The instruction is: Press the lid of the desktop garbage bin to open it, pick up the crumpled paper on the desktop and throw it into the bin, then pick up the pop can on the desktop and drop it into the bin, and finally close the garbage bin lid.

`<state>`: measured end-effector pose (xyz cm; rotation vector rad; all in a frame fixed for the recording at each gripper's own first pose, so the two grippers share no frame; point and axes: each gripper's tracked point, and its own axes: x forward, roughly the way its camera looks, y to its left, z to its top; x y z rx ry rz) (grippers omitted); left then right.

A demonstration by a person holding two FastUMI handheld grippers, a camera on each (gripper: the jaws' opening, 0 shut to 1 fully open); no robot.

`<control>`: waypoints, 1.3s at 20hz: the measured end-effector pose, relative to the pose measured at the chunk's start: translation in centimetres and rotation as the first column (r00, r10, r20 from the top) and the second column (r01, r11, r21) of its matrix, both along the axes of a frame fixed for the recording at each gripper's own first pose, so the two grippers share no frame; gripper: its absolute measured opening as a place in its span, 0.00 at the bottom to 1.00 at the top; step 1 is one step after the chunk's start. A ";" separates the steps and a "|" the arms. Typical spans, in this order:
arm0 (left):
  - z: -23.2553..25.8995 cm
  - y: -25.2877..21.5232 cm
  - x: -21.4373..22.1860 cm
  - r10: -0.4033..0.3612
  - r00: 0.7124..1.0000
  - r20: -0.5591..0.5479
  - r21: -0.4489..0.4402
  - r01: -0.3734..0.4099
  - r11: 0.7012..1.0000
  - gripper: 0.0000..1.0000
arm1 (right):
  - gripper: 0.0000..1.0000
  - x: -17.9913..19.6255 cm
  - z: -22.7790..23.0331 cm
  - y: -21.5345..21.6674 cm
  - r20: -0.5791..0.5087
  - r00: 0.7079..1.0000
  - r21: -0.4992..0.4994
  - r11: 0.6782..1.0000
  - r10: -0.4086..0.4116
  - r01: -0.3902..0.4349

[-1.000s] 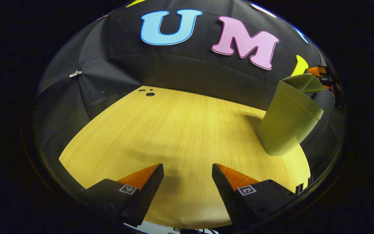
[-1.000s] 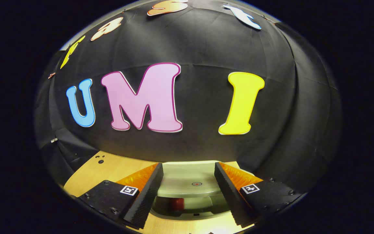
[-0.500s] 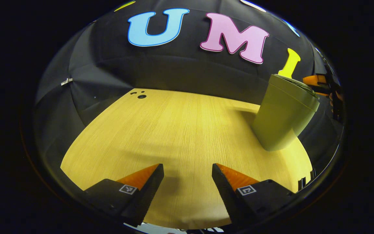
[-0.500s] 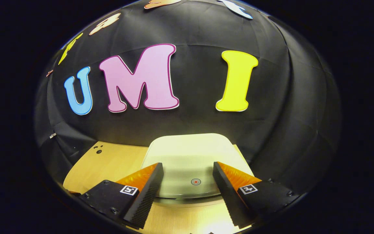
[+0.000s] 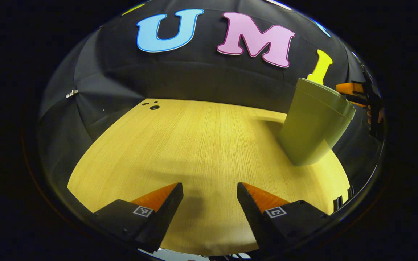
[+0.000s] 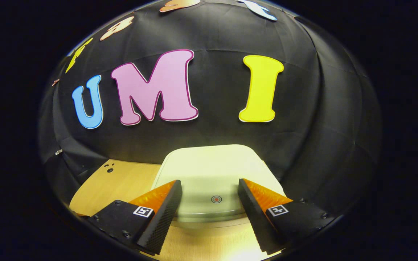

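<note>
The green bin (image 5: 312,127) stands on the wooden table (image 5: 194,145), near its far right side. Its lid (image 6: 212,170) lies flat on top, so the bin looks closed. There is a small round red mark (image 6: 216,199) near the front of the lid.

The right gripper (image 6: 209,203) hangs just over the front of the lid. Its two fingers are spread apart and hold nothing. I cannot tell if they touch the lid. From the left gripper view, that same tool pokes in beside the bin at the far right.

The left gripper (image 5: 209,203) is low over the bare table, well apart from the bin. Its fingers are spread apart too, with nothing between them.

I see no paper ball and no can on the table. My guess is that both are inside the bin and the lid has been pushed down. If so, the job is about done, and the only thing left is to lift the right gripper away.
</note>
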<state>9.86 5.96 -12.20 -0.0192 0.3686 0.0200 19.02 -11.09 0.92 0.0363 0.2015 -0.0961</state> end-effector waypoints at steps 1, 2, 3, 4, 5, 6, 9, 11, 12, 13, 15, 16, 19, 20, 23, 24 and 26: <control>-0.1 -0.2 0.1 0.004 1.000 -0.002 -0.002 -0.004 1.000 0.96 | 0.98 0.2 -0.1 0.0 0.003 1.000 -0.002 1.000 0.008 -0.008; -0.3 -0.4 0.1 0.006 1.000 -0.005 -0.006 -0.006 1.000 0.96 | 0.98 0.1 -0.6 0.1 -0.005 1.000 -0.008 1.000 0.013 -0.013; -0.4 -0.5 0.2 0.009 1.000 -0.009 -0.009 -0.009 1.000 0.96 | 0.99 0.2 -0.3 0.1 0.014 1.000 -0.021 1.000 0.011 -0.011; -0.5 -0.7 0.3 0.013 1.000 -0.013 -0.009 -0.013 1.000 0.96 | 0.99 0.2 -0.6 0.1 0.004 1.000 -0.026 1.000 0.014 -0.014; -0.2 -0.8 0.1 0.016 1.000 -0.012 -0.009 -0.016 1.000 0.96 | 0.99 0.4 -0.3 0.2 0.020 1.000 -0.027 0.999 0.020 -0.020; 0.0 -1.1 0.3 0.018 1.000 -0.008 -0.010 -0.018 1.000 0.96 | 0.99 0.3 -0.3 0.2 0.024 0.999 -0.019 0.999 0.026 -0.026; 1.3 -2.0 1.1 0.031 0.999 0.015 -0.028 -0.030 0.999 0.96 | 0.98 0.0 0.3 0.3 0.060 0.997 -0.043 0.998 0.048 -0.045; 2.9 -2.8 1.6 0.034 0.998 0.050 -0.040 -0.032 0.999 0.96 | 0.97 -0.3 0.4 0.2 0.078 0.996 -0.044 0.998 0.045 -0.042; 3.5 -3.1 2.2 0.040 0.997 0.069 -0.042 -0.037 0.998 0.96 | 0.98 -0.6 0.5 0.2 0.086 0.995 -0.049 0.998 0.044 -0.040; 4.5 -3.4 2.3 0.041 0.995 0.090 -0.047 -0.037 0.998 0.96 | 0.97 -0.9 0.6 0.3 0.098 0.994 -0.055 0.998 0.048 -0.043; 6.3 -4.1 2.3 0.033 0.991 0.131 -0.056 -0.025 0.998 0.96 | 0.97 -1.6 1.0 0.5 0.111 0.993 -0.065 0.997 0.049 -0.041; 7.2 -4.5 2.1 0.026 0.988 0.151 -0.055 -0.018 0.998 0.96 | 0.97 -2.2 1.2 0.8 0.116 0.992 -0.064 0.997 0.053 -0.046; 10.1 -5.0 0.7 0.009 0.976 0.218 -0.054 0.003 0.999 0.96 | 0.97 -4.1 2.3 1.8 0.148 0.987 -0.069 0.996 0.060 -0.050; 10.7 -5.2 0.2 0.000 0.971 0.237 -0.057 0.014 0.998 0.96 | 0.97 -4.9 2.5 2.0 0.155 0.986 -0.071 0.996 0.055 -0.044; 12.3 -5.7 -1.9 -0.036 0.959 0.280 -0.055 0.053 0.997 0.96 | 0.97 -8.0 3.5 3.4 0.185 0.982 -0.066 0.997 0.043 -0.031; 13.0 -5.5 -2.9 -0.041 0.952 0.304 -0.053 0.060 0.997 0.96 | 0.97 -9.2 3.7 4.0 0.200 0.979 -0.064 0.998 0.040 -0.028; 13.8 -4.4 -5.1 -0.034 0.942 0.334 -0.026 0.046 0.999 0.95 | 0.97 -11.7 3.7 5.7 0.213 0.976 -0.052 0.998 0.052 -0.041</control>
